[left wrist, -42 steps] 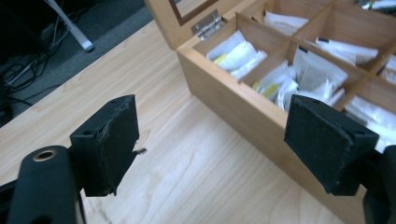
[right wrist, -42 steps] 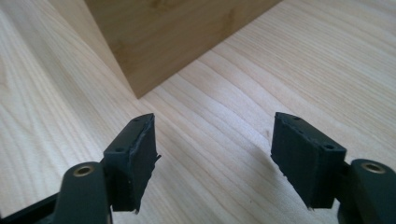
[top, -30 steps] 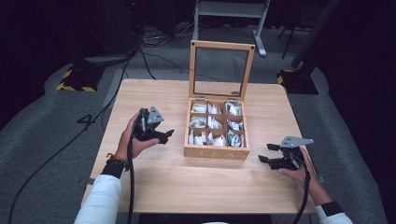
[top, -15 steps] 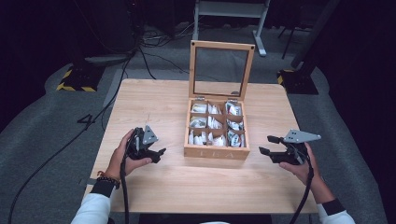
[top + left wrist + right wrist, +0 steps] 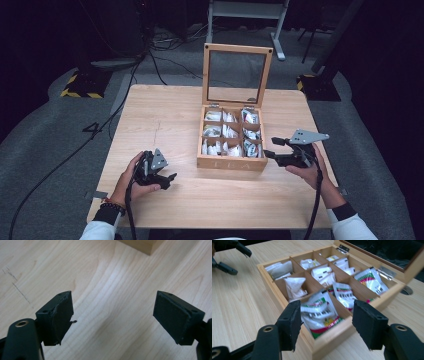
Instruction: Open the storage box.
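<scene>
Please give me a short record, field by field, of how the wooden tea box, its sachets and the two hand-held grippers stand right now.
box: light wooden tea box with divided compartments, on the pale wooden table
lid: glass-paned wooden lid open, standing upright at the far side
contents: white sachets, some with red and green print, in the compartments
left gripper: jaws open, nothing between them, over bare table left of the box
right gripper: jaws have just been closing, apart, pointing at the box's right side, holding nothing

left gripper (image 5: 167, 178) has dropped toward the table's near edge; right gripper (image 5: 270, 154), jaws narrowing empty, rose toward the tea box (image 5: 230, 162).
</scene>
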Demonstrator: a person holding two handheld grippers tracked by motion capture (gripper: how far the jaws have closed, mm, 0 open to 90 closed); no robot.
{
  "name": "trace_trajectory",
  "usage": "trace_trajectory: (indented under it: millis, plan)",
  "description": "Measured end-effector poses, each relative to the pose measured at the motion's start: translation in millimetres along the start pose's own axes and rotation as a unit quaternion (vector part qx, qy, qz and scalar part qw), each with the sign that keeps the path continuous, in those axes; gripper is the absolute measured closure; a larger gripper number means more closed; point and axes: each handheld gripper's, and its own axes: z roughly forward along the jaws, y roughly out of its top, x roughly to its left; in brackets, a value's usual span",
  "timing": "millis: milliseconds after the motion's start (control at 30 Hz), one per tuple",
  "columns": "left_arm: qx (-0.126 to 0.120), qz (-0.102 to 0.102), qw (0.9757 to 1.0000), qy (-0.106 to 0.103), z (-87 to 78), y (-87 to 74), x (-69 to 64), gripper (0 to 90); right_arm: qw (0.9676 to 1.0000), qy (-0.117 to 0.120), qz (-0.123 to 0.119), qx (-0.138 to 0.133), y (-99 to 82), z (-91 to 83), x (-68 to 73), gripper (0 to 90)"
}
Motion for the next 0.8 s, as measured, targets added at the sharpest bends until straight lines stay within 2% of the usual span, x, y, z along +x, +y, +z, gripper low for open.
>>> trace_trajectory:
  millis: [67, 333, 433, 600, 733, 800]
  plan:
    - [0.001, 0.001, 1.0, -0.002, 0.0, -4.2, -1.9, 16.9, 1.0, 0.005, -0.003, 0.0, 5.3, 6.6, 3.3, 40.4]
    - [0.012, -0.017, 0.9998, 0.005, -2.8, -24.2, -6.2, 17.1, 0.9994, 0.03, -0.016, 0.003, 23.8, 35.2, 18.8, 40.3]
    - [0.013, -0.025, 0.9996, -0.002, -3.4, -29.7, -7.9, 17.2, 0.9988, 0.044, -0.022, 0.006, 29.1, 46.0, 24.4, 41.5]
    - [0.006, -0.034, 0.9993, -0.011, -6.0, -35.3, -8.9, 17.2, 0.9977, 0.059, -0.028, 0.016, 36.2, 63.1, 31.6, 42.8]
    - [-0.001, -0.05, 0.9987, -0.008, -7.1, -39.4, -9.9, 17.1, 0.997, 0.065, -0.035, 0.024, 39.9, 74.8, 34.6, 43.7]
    - [-0.007, -0.06, 0.9981, -0.013, -6.9, -41.7, -10.3, 17.3, 0.9967, 0.067, -0.037, 0.029, 40.5, 79.6, 35.2, 45.1]
